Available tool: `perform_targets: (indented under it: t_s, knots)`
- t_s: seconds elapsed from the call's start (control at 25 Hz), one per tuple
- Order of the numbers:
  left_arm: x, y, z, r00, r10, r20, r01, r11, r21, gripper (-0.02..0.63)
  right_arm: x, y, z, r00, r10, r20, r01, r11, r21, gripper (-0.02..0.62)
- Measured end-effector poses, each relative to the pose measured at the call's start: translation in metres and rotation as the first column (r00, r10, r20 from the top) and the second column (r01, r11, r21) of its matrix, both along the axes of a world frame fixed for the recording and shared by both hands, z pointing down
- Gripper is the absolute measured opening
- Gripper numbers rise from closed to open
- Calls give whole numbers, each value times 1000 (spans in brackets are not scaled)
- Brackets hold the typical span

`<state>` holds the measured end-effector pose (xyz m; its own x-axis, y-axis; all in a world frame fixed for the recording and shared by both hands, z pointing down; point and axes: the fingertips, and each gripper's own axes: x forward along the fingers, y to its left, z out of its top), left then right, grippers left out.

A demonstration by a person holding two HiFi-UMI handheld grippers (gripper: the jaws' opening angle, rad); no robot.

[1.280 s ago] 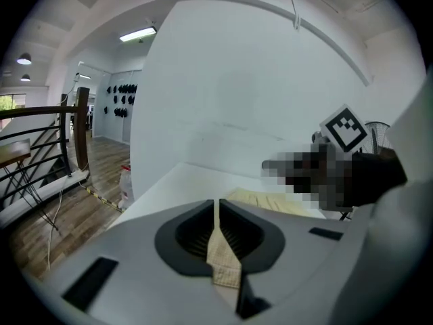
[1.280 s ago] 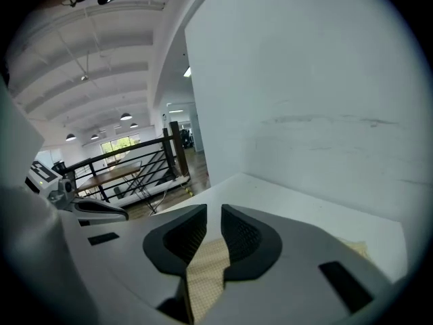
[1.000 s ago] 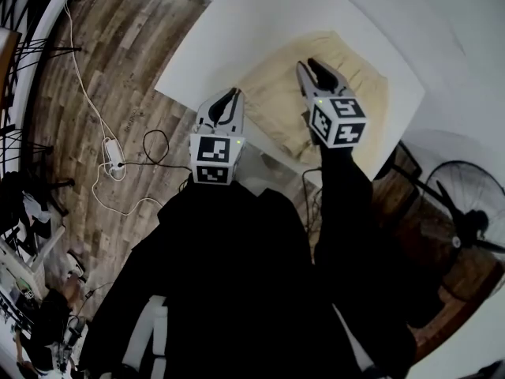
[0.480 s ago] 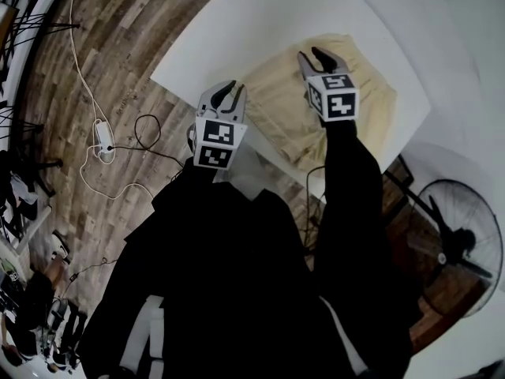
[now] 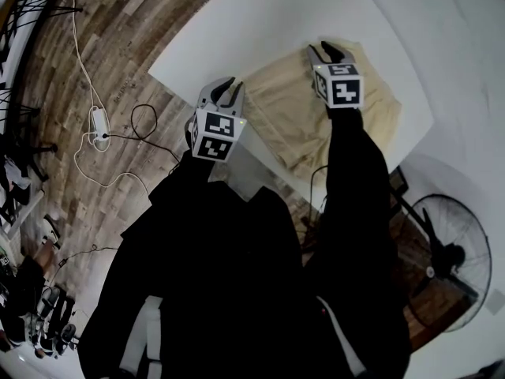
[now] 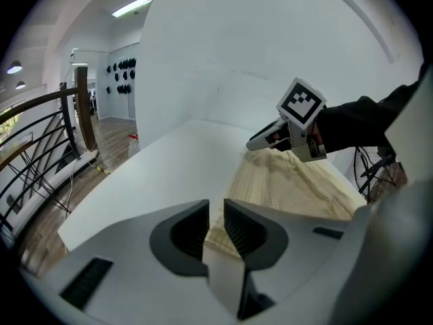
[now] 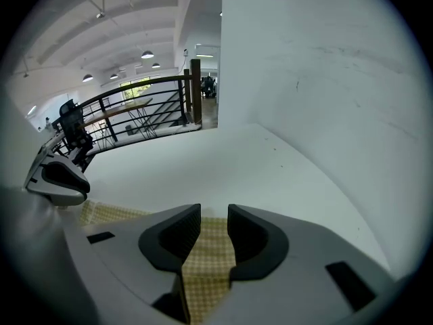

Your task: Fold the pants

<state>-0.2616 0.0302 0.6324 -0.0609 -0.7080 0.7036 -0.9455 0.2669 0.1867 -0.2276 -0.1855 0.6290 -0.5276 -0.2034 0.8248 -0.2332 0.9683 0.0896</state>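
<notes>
Both grippers coming down on the pants

The left gripper (image 5: pixel 226 91) and right gripper (image 5: pixel 331 52) are sinking toward the yellow pants (image 5: pixel 293 121), which are lying flat on the counter (image 5: pixel 260 22). Both jaws are newly opened and gripping nothing, probably readying an edge grab.

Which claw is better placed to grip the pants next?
Probably the right claw: its jaws, just opened, show cloth across their gap, at the far edge of the pants. The left claw, also just opened, faces only a corner.
</notes>
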Motion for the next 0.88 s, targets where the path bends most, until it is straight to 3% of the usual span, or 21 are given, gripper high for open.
perform_targets:
  t_s: [0.2, 0.4, 0.68, 0.88]
  knots:
    - [-1, 1, 14, 1000, 3, -25, -4, 999, -39, 48, 2, -12, 14, 999, 51, -19, -51, 998, -33, 106]
    - [0, 6, 26, 999, 16, -28, -18, 997, -75, 48, 1, -12, 25, 999, 40, -37, -41, 998, -40, 99]
    - [-1, 6, 29, 998, 34, -50, -39, 994, -103, 49, -2, -7, 31, 999, 18, -42, -22, 997, -80, 15]
    - [-1, 5, 26, 997, 29, -74, -35, 995, -89, 18, 3, -11, 22, 999, 23, -47, -24, 999, -32, 9]
